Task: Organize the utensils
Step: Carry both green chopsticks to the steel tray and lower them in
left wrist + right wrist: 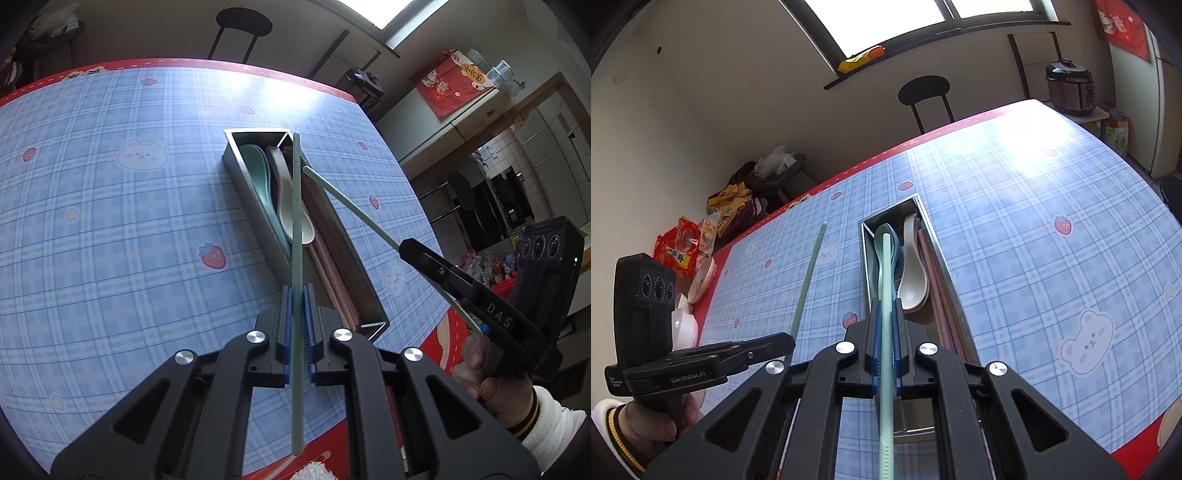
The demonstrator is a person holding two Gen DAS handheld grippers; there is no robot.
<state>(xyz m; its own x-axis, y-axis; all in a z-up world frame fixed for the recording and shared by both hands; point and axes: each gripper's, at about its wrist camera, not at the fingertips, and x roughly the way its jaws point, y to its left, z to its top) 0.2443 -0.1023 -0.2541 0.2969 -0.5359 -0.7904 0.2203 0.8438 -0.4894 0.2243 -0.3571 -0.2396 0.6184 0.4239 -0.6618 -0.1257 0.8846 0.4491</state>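
A long metal utensil box (258, 218) lies on the blue checked tablecloth and holds a green spoon (258, 173), a beige spoon (291, 206) and pink chopsticks (332, 273). My left gripper (297, 295) is shut on a green chopstick (297, 206) that points over the box. My right gripper (886, 310) is shut on a second green chopstick (886, 266), its tip over the box (945, 273). In the left view the right gripper (406, 245) holds its chopstick (351, 205) slanting over the box's right wall. In the right view the left gripper (792, 339) and its chopstick (809, 273) are left of the box.
The table's red border (221, 62) marks the far edge, with a black stool (240, 29) beyond it. Snack bags (679, 251) and white bowls (698, 280) sit at the table's left corner. A rice cooker (1071, 88) stands beyond the far right corner.
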